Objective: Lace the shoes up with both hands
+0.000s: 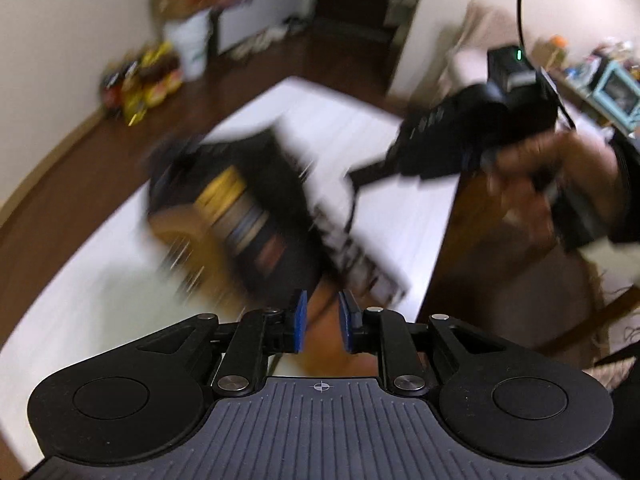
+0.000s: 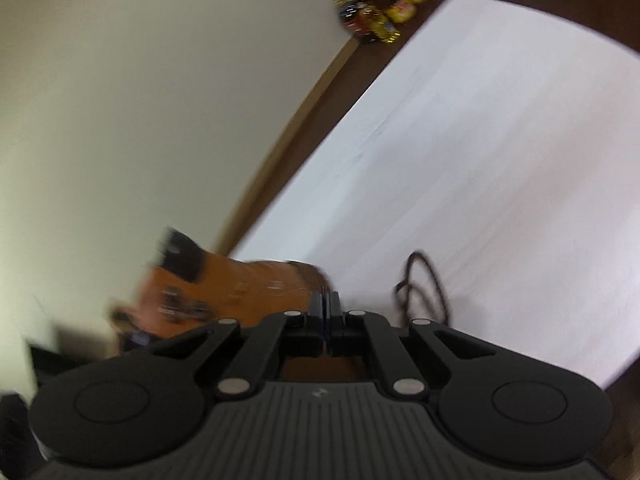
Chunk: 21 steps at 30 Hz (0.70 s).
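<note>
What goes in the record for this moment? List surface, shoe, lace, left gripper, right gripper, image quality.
surface: white table over a dark wood floor
shoe: tan boot, blurred, at the table's near edge
lace: dark loop lying on the table
left gripper: open, nothing between the pads
right gripper: shut; whether it pinches the lace cannot be told
image quality: heavy motion blur in both views
</note>
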Tool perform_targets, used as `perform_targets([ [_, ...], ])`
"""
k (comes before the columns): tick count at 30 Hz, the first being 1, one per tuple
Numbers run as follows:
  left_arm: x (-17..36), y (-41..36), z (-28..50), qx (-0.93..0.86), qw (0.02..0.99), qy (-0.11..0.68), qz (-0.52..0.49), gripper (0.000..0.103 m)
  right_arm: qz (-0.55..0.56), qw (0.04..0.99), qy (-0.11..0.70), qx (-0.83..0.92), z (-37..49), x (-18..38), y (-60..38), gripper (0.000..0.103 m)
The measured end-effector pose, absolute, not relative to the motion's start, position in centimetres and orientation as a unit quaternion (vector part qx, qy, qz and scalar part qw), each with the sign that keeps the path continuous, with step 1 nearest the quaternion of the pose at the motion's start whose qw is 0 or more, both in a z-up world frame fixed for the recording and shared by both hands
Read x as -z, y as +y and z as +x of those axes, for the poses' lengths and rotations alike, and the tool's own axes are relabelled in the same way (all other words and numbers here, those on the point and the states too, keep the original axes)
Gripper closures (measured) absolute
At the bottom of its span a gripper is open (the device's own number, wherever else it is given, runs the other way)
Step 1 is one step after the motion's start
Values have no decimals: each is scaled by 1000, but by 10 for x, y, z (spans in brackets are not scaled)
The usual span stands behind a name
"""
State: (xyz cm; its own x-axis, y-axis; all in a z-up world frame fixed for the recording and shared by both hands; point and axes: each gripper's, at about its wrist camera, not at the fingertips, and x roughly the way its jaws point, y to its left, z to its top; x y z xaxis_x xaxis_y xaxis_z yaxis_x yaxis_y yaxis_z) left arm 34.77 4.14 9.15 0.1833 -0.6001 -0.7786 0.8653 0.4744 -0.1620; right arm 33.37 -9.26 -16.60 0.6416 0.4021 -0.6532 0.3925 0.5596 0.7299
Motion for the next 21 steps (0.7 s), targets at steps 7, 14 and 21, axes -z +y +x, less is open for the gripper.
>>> perform_targets([
  [7, -86, -12, 345, 514, 758, 365, 170, 83, 522, 757, 394, -6, 312, 144, -86, 101],
  [14, -81, -32, 348, 536, 742, 368, 165, 100, 539, 745, 393, -9, 305, 142, -85, 101],
  [21, -79, -18, 345, 528, 737, 380, 182, 101, 539, 737, 407, -20, 304, 147, -87, 97],
])
